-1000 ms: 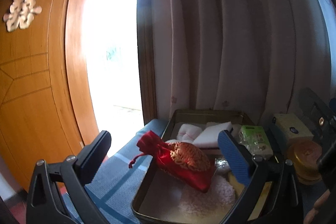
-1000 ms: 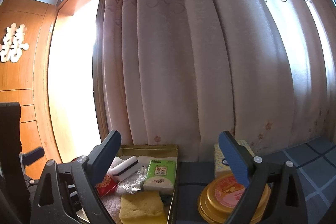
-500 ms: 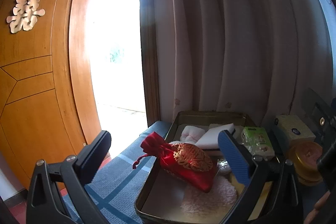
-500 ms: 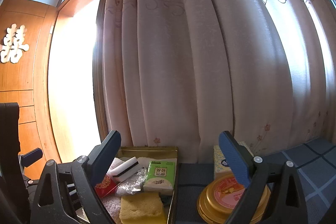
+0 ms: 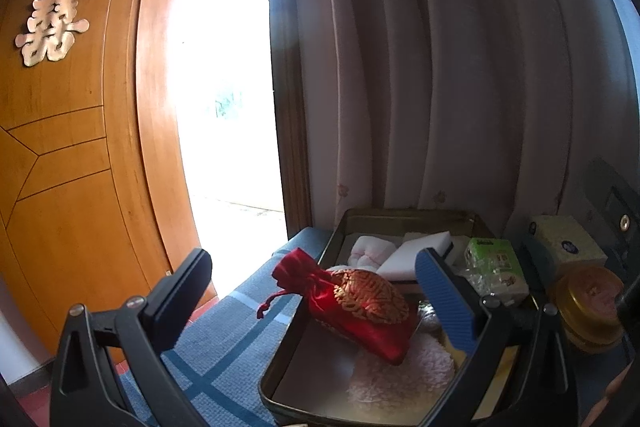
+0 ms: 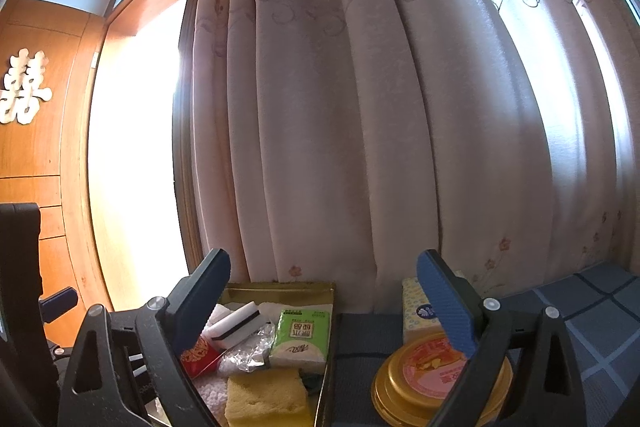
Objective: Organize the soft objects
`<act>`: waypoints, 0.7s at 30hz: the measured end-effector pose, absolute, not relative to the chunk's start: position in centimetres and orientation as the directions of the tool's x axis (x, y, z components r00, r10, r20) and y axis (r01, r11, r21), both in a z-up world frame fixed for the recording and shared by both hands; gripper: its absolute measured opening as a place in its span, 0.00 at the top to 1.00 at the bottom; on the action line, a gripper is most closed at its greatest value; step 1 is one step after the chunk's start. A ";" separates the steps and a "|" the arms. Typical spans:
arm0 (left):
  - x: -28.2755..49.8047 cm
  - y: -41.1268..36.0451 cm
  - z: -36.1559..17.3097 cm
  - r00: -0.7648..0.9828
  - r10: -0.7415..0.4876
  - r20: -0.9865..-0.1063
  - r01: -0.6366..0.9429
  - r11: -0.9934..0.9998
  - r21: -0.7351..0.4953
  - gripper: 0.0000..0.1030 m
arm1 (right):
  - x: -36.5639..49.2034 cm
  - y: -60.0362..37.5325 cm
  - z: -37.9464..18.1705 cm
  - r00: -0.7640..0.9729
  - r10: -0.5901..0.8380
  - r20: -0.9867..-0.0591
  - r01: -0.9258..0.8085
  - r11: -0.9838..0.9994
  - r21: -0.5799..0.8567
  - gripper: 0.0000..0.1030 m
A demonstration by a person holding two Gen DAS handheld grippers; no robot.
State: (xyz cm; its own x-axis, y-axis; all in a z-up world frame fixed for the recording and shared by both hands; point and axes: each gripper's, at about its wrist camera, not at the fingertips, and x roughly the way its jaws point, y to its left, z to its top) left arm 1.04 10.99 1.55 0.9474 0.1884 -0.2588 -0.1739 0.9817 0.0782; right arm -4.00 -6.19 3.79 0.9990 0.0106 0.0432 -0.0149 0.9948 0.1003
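A red drawstring pouch with gold embroidery (image 5: 360, 303) lies across the left rim of a gold metal tray (image 5: 408, 214), its neck hanging outside. The tray also holds a pink fluffy cloth (image 5: 404, 375), a white sponge (image 5: 416, 255), a white rolled cloth (image 5: 370, 250) and a green tissue pack (image 5: 496, 267). In the right wrist view the tray (image 6: 280, 287) shows a yellow sponge (image 6: 266, 399) and the green tissue pack (image 6: 302, 339). My left gripper (image 5: 316, 303) is open and empty above the pouch. My right gripper (image 6: 324, 303) is open and empty.
A round gold tin (image 6: 440, 383) and a yellow tissue box (image 6: 416, 311) stand right of the tray on a blue checked cloth (image 5: 224, 351). A pink flowered curtain (image 6: 360, 107) hangs right behind. A wooden door (image 5: 60, 147) and bright doorway lie to the left.
Both views have tilted slightly upward and back. The pouch and tray contents stay put. Both grippers stay open.
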 end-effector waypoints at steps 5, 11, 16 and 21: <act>0.8 10.4 1.6 0.949 0.198 -0.243 -0.176 0.978 0.112 0.00 | -4.0 -6.3 3.8 0.999 0.013 0.043 -0.017 0.995 0.100 0.07; 0.9 9.8 1.6 0.949 0.213 -0.233 -0.182 0.972 0.146 0.00 | -4.0 -6.3 3.7 0.999 0.009 0.045 -0.014 0.995 0.102 0.07; 1.0 9.7 1.6 0.945 0.223 -0.240 -0.190 0.970 0.154 0.00 | -4.0 -6.3 3.7 0.999 0.002 0.046 -0.007 0.994 0.107 0.07; 1.0 9.5 1.7 0.945 0.226 -0.238 -0.191 0.968 0.162 0.00 | -4.0 -6.2 3.7 0.999 0.000 0.046 -0.005 0.994 0.105 0.07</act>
State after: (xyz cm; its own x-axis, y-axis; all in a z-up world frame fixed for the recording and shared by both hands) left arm 1.01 9.55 1.70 0.9445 0.2260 -0.2383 -0.1909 0.9682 0.1617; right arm -4.00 -6.24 3.70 0.9990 0.0003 0.0456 -0.0051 0.9945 0.1047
